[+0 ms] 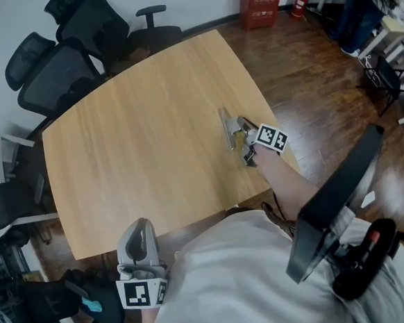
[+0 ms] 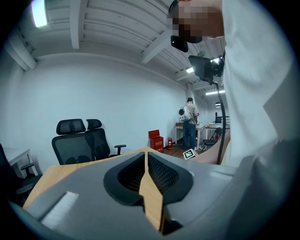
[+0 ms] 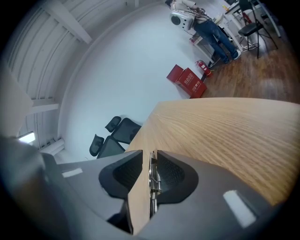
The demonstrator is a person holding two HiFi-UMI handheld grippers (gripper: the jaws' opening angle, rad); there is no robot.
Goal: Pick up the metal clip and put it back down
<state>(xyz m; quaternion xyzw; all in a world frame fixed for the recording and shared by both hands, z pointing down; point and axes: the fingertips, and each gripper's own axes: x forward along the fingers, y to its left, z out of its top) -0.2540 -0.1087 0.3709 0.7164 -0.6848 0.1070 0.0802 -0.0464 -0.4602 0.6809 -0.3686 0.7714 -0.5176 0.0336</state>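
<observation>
The right gripper (image 3: 149, 155) has its fingers slightly apart over the surface (image 3: 225, 136), the metal clip (image 3: 153, 180) between them. The left gripper (image 2: 146, 154) has its fingers closed, holding nothing.

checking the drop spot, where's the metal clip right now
In the head view the metal clip is near the right edge of the table, at the tip of the right gripper; the right gripper view shows it between the parted fingers.

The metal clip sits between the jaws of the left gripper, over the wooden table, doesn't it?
No. The metal clip sits between the jaws of the right gripper, not the left, over the wooden table. The right gripper view shows it; the left gripper has nothing between its jaws.
</observation>
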